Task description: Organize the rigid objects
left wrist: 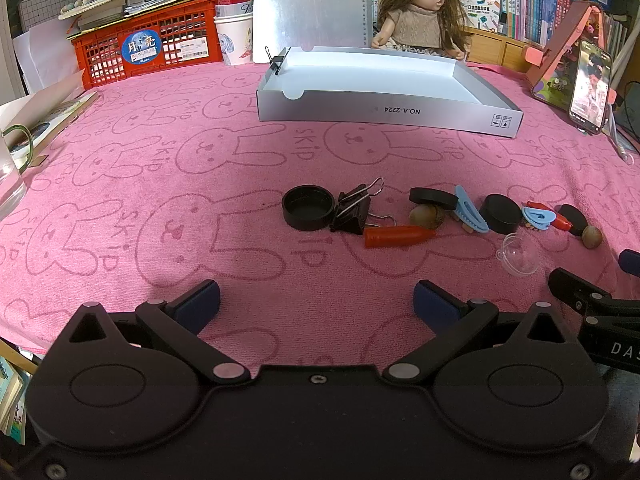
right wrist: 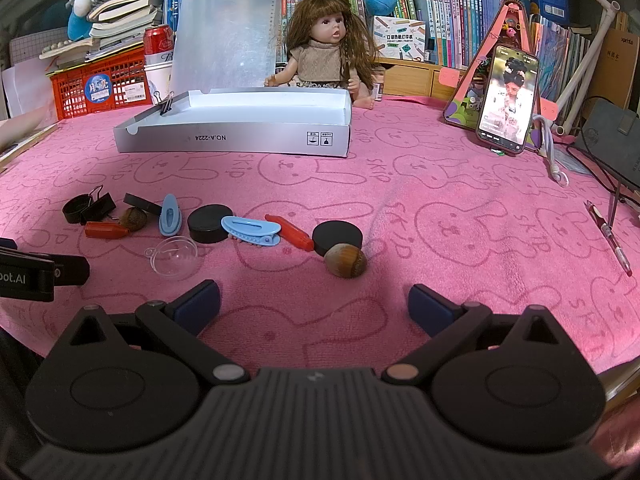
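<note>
Left hand-held gripper (left wrist: pixel 316 300) and right hand-held gripper (right wrist: pixel 314 300), both released and empty, hover before scattered items; next, probably grasp the brown nut (right wrist: pixel 345 260) for the grey cardboard tray (right wrist: pixel 240 136).

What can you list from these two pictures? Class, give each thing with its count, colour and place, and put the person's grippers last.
Box: 1, silver-grey with a white inside, far middle of the cloth, nothing lying inside.
Binder clips: 2, black; one on the box rim, one in the row.
Caps: 4, black, along the row; one open side up.
Hair clips: 2, light blue, mid row.
Toy carrots: 2, red-orange, in the row.
Nuts: 2, brown; the nearest at the row's right end.
Dome: 1, clear, front of the row.
Cloth: 1, pink with rabbit outlines, covers the table.
Doll: 1, brown hair, behind the box.
Phone: 1, screen lit, right.
Left gripper: open, holds nothing.
Right gripper: open, holds nothing.
</note>
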Demonstrator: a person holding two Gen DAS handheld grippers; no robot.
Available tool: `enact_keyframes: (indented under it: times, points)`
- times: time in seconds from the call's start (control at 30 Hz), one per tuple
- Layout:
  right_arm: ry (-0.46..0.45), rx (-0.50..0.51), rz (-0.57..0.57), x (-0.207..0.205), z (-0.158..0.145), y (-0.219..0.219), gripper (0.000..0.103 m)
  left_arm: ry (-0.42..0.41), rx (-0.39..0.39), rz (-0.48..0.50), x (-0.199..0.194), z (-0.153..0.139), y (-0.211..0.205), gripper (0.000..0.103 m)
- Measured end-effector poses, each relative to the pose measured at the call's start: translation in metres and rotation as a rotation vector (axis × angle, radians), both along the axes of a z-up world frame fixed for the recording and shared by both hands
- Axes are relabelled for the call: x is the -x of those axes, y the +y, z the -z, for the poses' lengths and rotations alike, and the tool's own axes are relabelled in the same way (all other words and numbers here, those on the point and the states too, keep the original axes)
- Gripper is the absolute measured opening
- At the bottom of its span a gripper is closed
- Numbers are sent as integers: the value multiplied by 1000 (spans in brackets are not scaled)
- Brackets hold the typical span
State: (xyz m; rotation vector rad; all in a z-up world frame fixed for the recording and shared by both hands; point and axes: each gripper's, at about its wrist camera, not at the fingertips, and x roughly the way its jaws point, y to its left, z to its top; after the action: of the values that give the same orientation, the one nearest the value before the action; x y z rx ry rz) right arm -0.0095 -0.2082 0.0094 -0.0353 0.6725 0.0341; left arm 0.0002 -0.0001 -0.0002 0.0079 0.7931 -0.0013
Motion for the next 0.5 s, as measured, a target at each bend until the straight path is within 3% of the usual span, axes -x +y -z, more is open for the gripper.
enact_keyframes:
  times: [0.5]
  points:
    - [7, -1, 3, 0, 0, 0, 103, -2, -2, 4, 0, 4, 1, 103]
